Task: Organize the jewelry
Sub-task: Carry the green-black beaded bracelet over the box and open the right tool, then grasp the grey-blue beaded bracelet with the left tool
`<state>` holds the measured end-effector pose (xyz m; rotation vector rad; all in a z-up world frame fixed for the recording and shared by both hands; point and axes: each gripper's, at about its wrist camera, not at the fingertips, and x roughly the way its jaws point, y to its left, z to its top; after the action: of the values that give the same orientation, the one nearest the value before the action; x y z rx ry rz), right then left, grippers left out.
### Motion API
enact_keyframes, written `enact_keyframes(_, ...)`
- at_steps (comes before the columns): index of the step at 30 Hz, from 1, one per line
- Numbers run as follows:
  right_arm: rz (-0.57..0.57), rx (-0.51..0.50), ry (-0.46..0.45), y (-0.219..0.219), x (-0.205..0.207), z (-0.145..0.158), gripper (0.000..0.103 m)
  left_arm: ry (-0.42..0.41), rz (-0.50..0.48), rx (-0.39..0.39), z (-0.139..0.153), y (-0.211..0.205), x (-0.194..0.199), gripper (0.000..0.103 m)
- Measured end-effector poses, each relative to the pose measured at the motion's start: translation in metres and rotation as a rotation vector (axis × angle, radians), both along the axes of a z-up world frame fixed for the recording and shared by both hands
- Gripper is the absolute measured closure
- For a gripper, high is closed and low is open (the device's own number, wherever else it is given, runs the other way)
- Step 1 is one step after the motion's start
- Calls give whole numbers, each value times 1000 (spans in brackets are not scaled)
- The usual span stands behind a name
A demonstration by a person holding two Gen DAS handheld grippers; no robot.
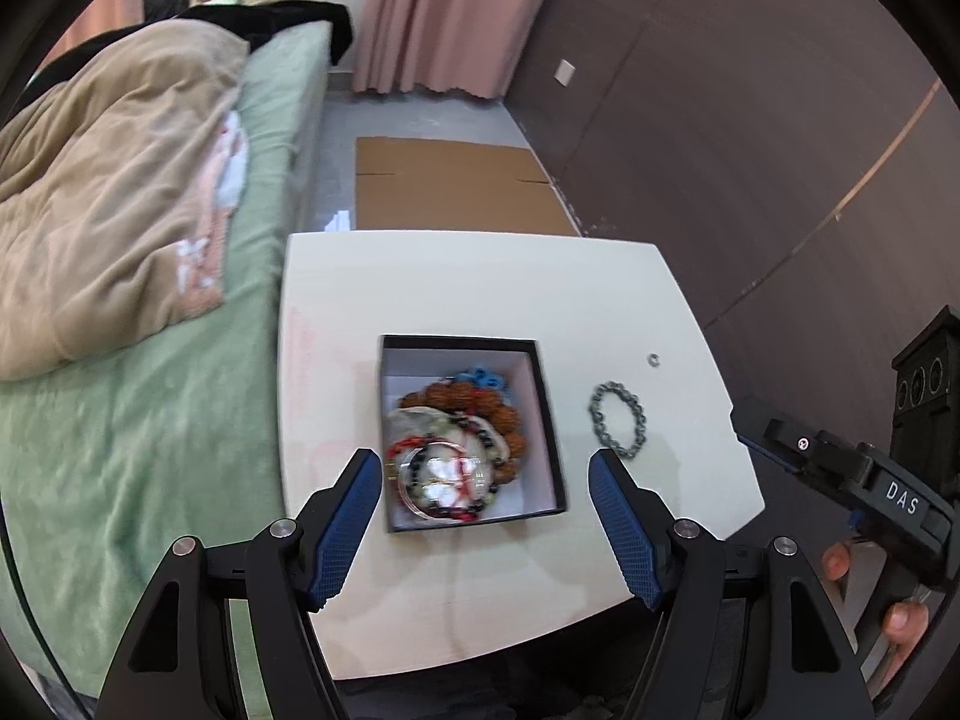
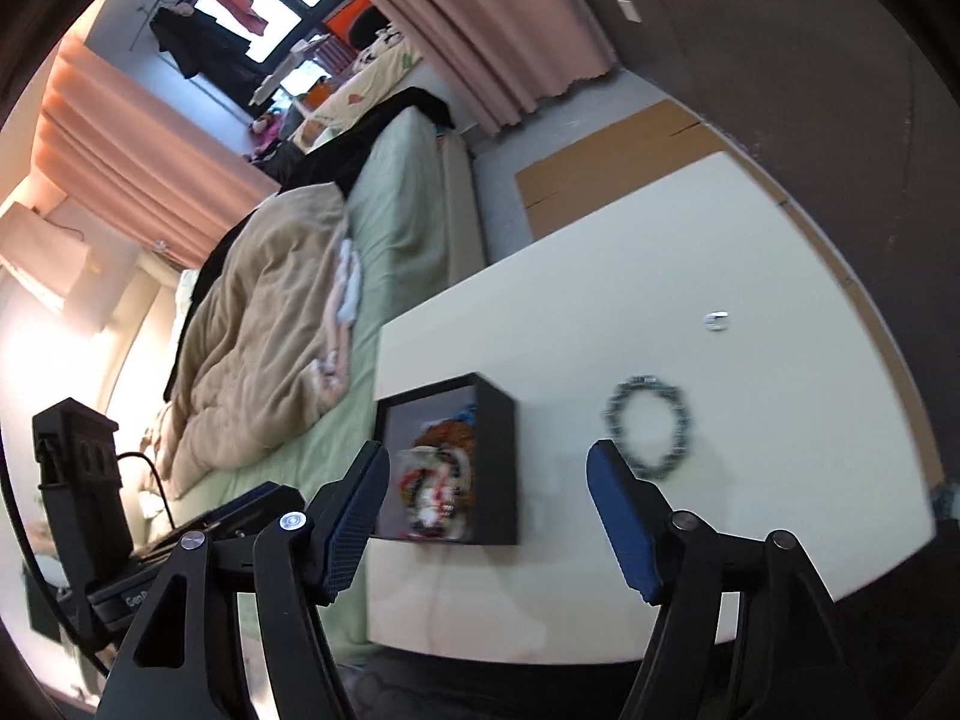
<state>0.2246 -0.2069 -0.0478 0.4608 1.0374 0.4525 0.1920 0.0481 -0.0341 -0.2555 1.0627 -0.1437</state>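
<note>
From the left wrist, the left gripper (image 1: 486, 516) hangs spread and empty over the black box (image 1: 552, 420) heaped with beads, while from the right wrist the right gripper (image 2: 489, 516), also spread and empty, has the grey bracelet (image 2: 648, 432) just ahead-right and a small ring (image 2: 716, 320) farther off, both left to box.

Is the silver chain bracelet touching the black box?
Apart. The left wrist view shows bare white table between the silver chain bracelet and the black box.
</note>
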Motion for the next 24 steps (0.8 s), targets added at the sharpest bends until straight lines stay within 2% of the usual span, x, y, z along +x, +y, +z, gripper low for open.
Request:
enact_keyframes(7, -75, 8, 31, -44, 6, -6, 34, 9, -67, 13, -5, -44, 14, 31)
enact_keyframes(15, -81, -28, 31, -69, 11, -19, 34, 33, -118, 42, -20, -88, 33, 31)
enact_keyframes(17, -86, -53, 44, -77, 15, -28, 34, 42, -130, 63, -25, -98, 38, 36)
enact_keyframes(21, -98, -54, 53, -100, 19, -38, 34, 82, -152, 87, -40, -117, 51, 52)
enact_keyframes(24, -103, -52, 60, -112, 23, -45, 34, 106, -159, 111, -52, -129, 60, 54)
